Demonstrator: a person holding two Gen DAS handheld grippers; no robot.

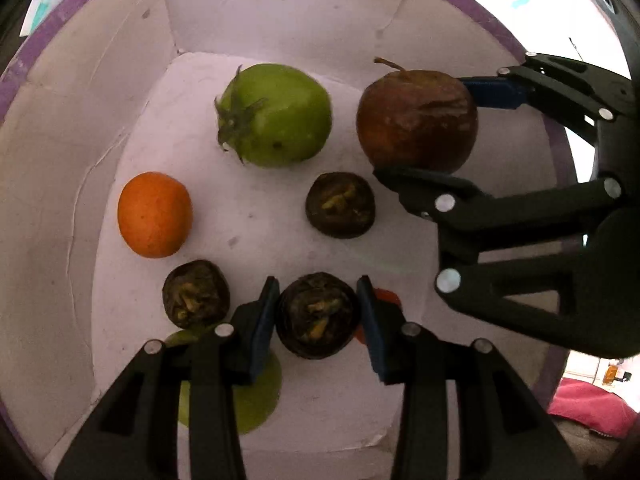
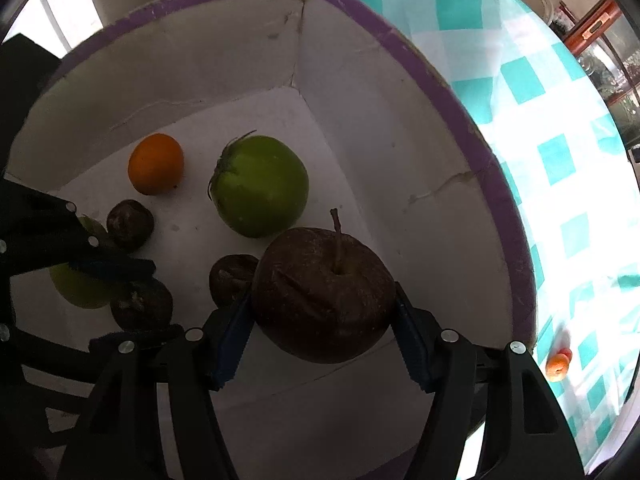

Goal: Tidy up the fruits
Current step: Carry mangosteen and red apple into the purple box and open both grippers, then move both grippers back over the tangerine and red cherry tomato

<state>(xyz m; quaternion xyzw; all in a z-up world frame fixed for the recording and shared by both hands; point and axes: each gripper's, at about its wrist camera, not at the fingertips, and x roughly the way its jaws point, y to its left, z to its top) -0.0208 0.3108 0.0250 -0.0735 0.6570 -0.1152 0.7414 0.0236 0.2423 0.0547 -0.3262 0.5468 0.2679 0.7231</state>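
Note:
Both grippers reach into a white box with a purple rim (image 1: pixel 472 12). My left gripper (image 1: pixel 318 312) has its blue pads on both sides of a small dark wrinkled fruit (image 1: pixel 316 316), low over the box floor. My right gripper (image 2: pixel 324 320) is shut on a dark red apple (image 2: pixel 324 296) with a stem, held inside the box near its right wall; the apple also shows in the left wrist view (image 1: pixel 416 120). On the floor lie a green tomato-like fruit (image 1: pixel 276 114), an orange (image 1: pixel 154 214), and two more dark fruits (image 1: pixel 340 204) (image 1: pixel 196 294).
A green fruit (image 1: pixel 248 396) lies partly hidden under my left fingers, with a bit of something red (image 1: pixel 386 296) beside them. Outside the box is a teal checked tablecloth (image 2: pixel 560 152) with a small orange fruit (image 2: pixel 558 365) on it.

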